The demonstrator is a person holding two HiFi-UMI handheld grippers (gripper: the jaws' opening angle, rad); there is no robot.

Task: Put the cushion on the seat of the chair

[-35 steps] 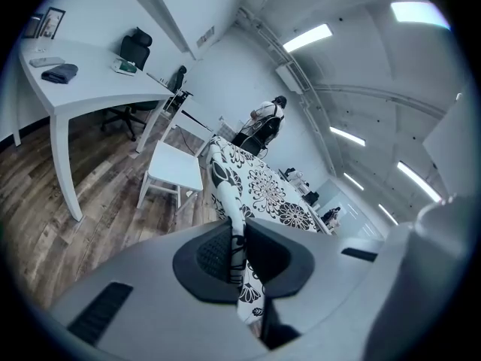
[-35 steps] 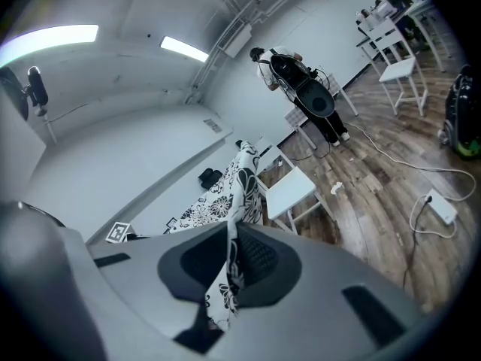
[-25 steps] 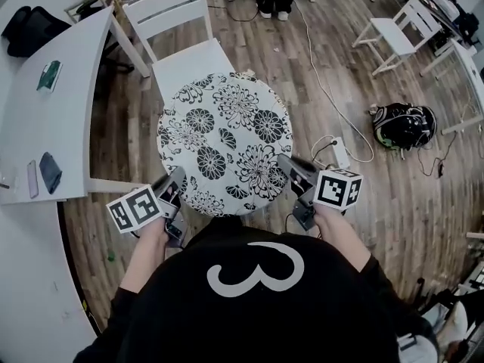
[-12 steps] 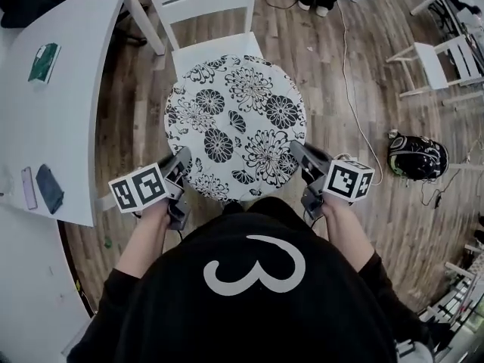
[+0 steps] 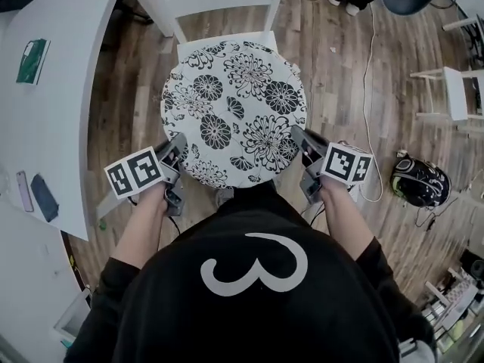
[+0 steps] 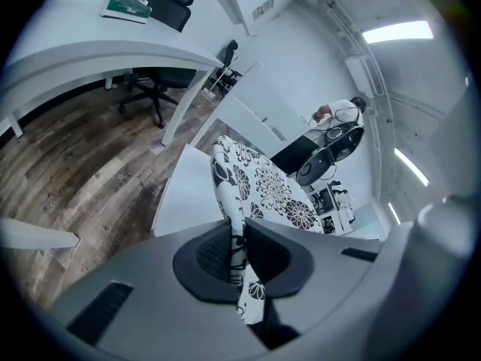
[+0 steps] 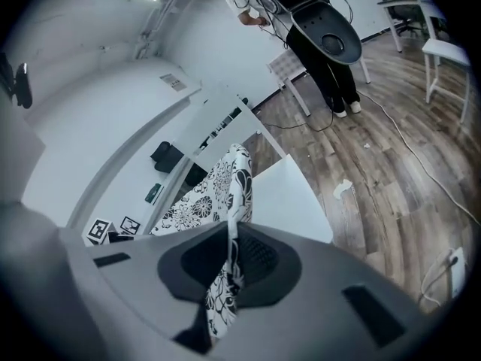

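Head view: a round black-and-white floral cushion lies spread flat over the white chair's seat, which peeks out at the cushion's 11 and 1 o'clock. The left gripper pinches the cushion's rim at 7 o'clock and the right gripper pinches it at 4 o'clock. Holding two spaced points on the near edge likely keeps the cushion level and centred for setting down. A white table lies at 9 o'clock.

Left gripper view: the jaws are clamped on the cushion's thin rim, and the fabric rises between the pads. The white seat shows beneath it at 10 o'clock.

Right gripper view: these jaws likewise grip the rim, with the seat at 2 o'clock. Whether the cushion rests on the seat or hangs just above it cannot be told.
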